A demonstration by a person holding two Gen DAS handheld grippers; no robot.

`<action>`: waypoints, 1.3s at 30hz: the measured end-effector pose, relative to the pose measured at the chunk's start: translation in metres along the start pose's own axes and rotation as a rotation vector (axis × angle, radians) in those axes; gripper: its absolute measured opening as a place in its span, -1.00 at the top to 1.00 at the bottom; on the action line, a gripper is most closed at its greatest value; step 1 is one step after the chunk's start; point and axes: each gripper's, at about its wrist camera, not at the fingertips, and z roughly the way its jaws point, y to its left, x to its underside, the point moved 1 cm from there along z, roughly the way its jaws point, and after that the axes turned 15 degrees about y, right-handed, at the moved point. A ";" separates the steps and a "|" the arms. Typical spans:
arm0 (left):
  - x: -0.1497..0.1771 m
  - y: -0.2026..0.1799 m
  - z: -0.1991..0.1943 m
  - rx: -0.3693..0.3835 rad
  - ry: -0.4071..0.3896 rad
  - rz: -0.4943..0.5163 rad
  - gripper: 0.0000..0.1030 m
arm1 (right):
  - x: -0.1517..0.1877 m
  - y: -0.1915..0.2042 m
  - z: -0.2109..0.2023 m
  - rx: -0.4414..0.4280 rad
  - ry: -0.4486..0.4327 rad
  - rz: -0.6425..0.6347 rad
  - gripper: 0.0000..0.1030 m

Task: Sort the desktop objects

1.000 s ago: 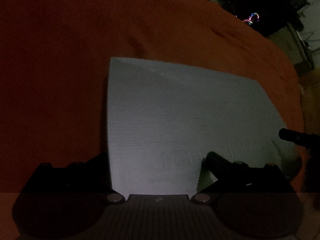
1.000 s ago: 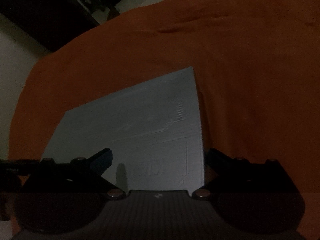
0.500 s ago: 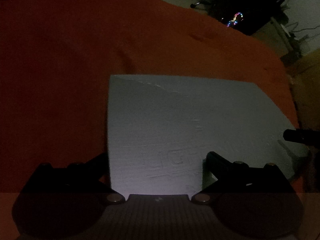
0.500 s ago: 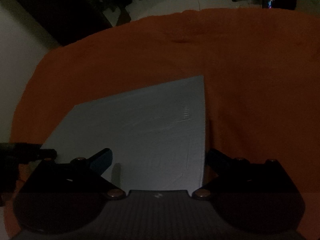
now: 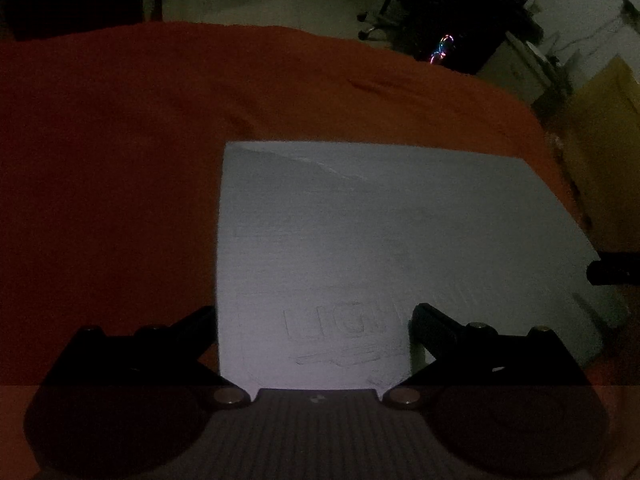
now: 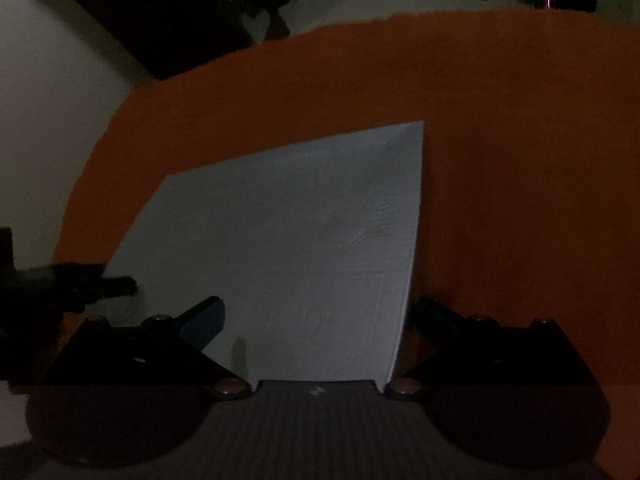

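Observation:
A flat pale grey board (image 5: 380, 240) with faint embossed lettering lies on the orange cloth (image 5: 120, 160). My left gripper (image 5: 314, 316) is open at the board's near left corner, its left finger off the edge and its right finger over the board. The board also shows in the right wrist view (image 6: 288, 248). My right gripper (image 6: 320, 312) is open at the board's near right corner, straddling its right edge. Each gripper's fingertip shows in the other's view, the right one (image 5: 612, 270) and the left one (image 6: 100, 284).
The orange cloth covers the table, whose far edge (image 6: 360, 24) curves across the top. Beyond it the room is dark, with chairs and coloured lights (image 5: 440, 50) at the back. A yellowish cabinet (image 5: 600, 140) stands at the right.
Both cameras have tilted up and drawn back a little, so more of the room beyond the table shows. Both grippers stay open at the board's corners.

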 end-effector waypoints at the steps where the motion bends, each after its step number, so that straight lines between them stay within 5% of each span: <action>1: 0.009 -0.003 -0.001 -0.009 -0.001 0.004 -1.00 | 0.006 0.000 0.005 0.000 0.014 0.004 -1.00; 9: 0.087 -0.028 -0.013 -0.089 -0.018 0.140 -0.98 | 0.057 -0.010 0.038 0.036 0.031 0.029 -1.00; 13: 0.109 -0.029 0.006 -0.078 0.055 0.136 -0.99 | 0.065 -0.018 0.053 0.054 0.022 0.052 -1.00; 26: 0.106 -0.009 0.011 -0.047 0.022 0.121 -1.00 | 0.020 -0.028 0.090 0.069 0.095 0.001 -1.00; 39: 0.174 -0.030 -0.011 -0.013 0.157 0.145 -0.98 | 0.061 -0.023 0.060 0.080 0.184 -0.009 -1.00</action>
